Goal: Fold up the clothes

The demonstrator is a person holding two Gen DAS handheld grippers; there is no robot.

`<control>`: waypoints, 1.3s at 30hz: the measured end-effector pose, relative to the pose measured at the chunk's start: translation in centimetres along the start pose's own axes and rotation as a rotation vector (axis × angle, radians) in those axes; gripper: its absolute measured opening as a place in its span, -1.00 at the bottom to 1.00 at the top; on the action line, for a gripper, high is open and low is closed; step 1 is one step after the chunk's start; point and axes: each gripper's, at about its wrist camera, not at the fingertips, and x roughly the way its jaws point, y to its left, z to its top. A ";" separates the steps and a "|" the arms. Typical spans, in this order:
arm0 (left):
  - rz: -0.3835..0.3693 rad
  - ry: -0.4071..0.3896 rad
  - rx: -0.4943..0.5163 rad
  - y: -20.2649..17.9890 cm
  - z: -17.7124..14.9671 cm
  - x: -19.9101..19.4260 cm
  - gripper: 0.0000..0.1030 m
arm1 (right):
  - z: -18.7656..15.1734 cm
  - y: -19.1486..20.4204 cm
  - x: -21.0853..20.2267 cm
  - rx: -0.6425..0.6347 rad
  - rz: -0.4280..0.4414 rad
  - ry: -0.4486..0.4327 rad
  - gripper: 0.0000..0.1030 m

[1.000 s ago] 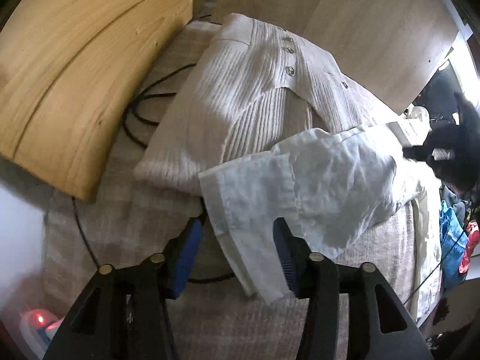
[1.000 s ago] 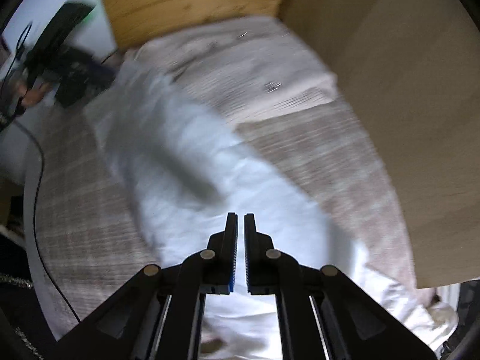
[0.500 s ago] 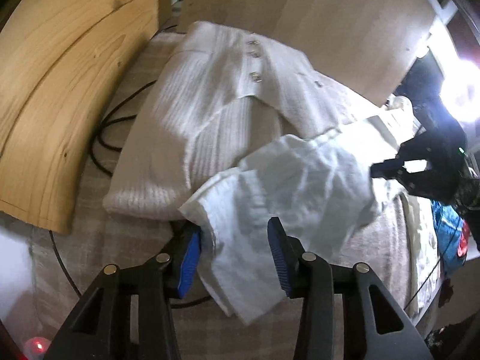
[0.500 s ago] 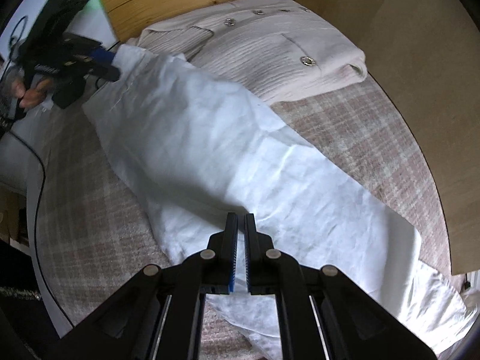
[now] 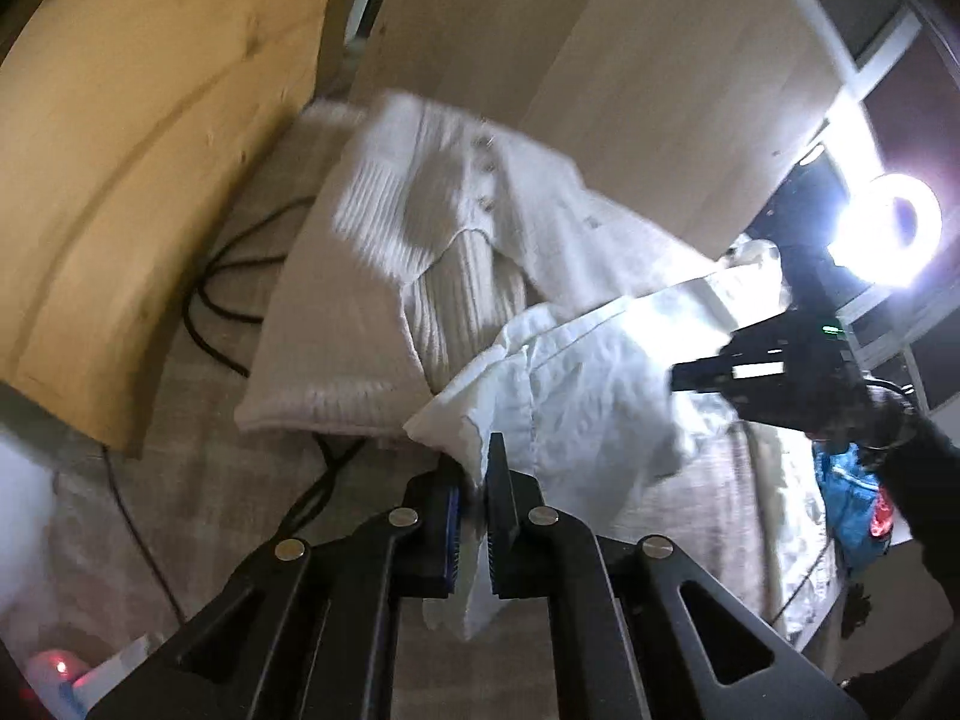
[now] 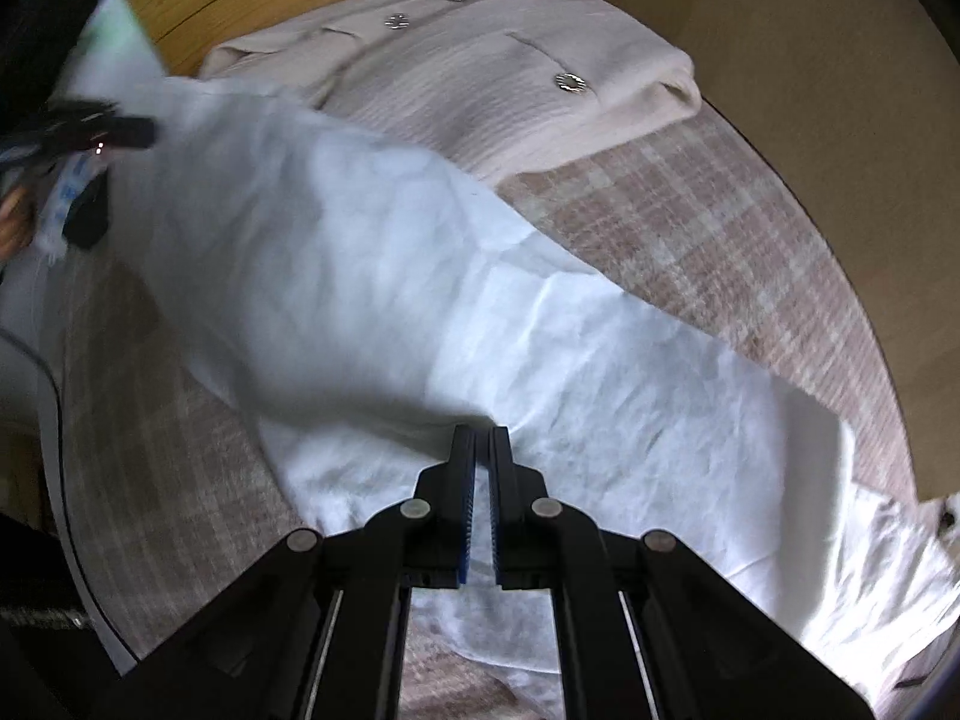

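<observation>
Left tongs (image 5: 474, 516) clamped on a hem corner of the white linen garment (image 5: 594, 396), cloth visibly pinched between the blue pads. Right tongs (image 6: 482, 504) pressed nearly together over the same white garment (image 6: 480, 324); thin fabric likely caught between them, not fully confirmable from this angle.

White garment stretched across the plaid-covered bed (image 6: 720, 228), running from 10 o'clock to 4 o'clock in the right wrist view, one end lifted toward the left tongs. Folded ribbed cardigan (image 5: 414, 276) at 12 o'clock beyond it, white cloth overlapping its near edge.

Risks, judged:
- Shallow bite on the left hem; slip-out probable under a hard pull, corner dropping and fold line lost.
- Uneven tension between the two grips; skewed or bunched fold likely, wrinkles already heavy mid-panel.
- Drag across the cardigan (image 6: 480, 60); finished fold could get pulled open or shoved toward the wooden headboard (image 5: 138, 180).
- Black cable (image 5: 210, 300) lying at 9 o'clock beside the cardigan; possible snag on a low sweep.
- Strong lamp glare (image 5: 888, 234) at 3 o'clock plus motion blur; edge position hard to judge.
</observation>
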 end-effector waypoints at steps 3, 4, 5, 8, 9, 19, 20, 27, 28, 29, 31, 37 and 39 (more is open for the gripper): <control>-0.005 0.005 0.006 -0.1 0.1 -0.7 -0.89 | 0.2 -0.3 -0.2 0.050 0.008 -0.004 -0.91; 0.001 0.010 0.013 -0.2 -0.1 -0.6 -0.89 | 0.2 -0.3 -0.2 0.062 0.005 -0.004 -0.91; 0.014 0.011 0.026 -0.6 -0.3 -0.3 -0.89 | 0.2 -0.3 -0.3 0.074 0.002 -0.004 -0.91; 0.011 0.007 0.044 -1.5 -1.3 0.4 -0.91 | 0.2 0.2 -0.4 0.078 -0.023 -0.005 -0.91; 0.002 0.005 0.044 -1.8 -1.6 0.6 -0.92 | 0.3 0.5 -0.4 0.070 -0.036 -0.005 -0.91; -0.002 -0.079 0.091 -3.6 1.3 -2.7 -0.93 | -4.6 -1.5 -8.6 0.312 0.014 -0.098 -0.91; 0.003 -0.088 0.106 -4.2 1.7 -3.4 -0.93 | -5.3 -2.4 -9.8 0.335 0.017 -0.108 -0.91; 0.044 -0.153 0.252 -12.8 2.9 -6.9 -0.93 | -15.7 -5.2 -15.8 0.530 -0.010 -0.173 -0.91; 0.044 -0.163 0.273 -14.6 2.9 -7.2 -0.93 | -17.6 -5.5 -15.2 0.560 -0.002 -0.155 -0.91; 0.045 -0.169 0.294 -16.3 2.9 -7.4 -0.93 | -19.4 -5.9 -14.4 0.590 0.010 -0.136 -0.91; 0.043 -0.182 0.357 -21.5 2.4 -7.6 -0.93 | -23.3 -6.8 -12.8 0.638 0.039 -0.102 -0.91; -0.024 -0.124 0.582 -38.6 -2.6 -4.5 -0.93 | -35.8 -9.9 -13.6 0.790 0.158 -0.151 -0.91; -0.060 -0.072 0.658 -44.3 -5.0 -2.3 -0.93 | -38.8 -10.7 -14.6 0.805 0.174 -0.184 -0.91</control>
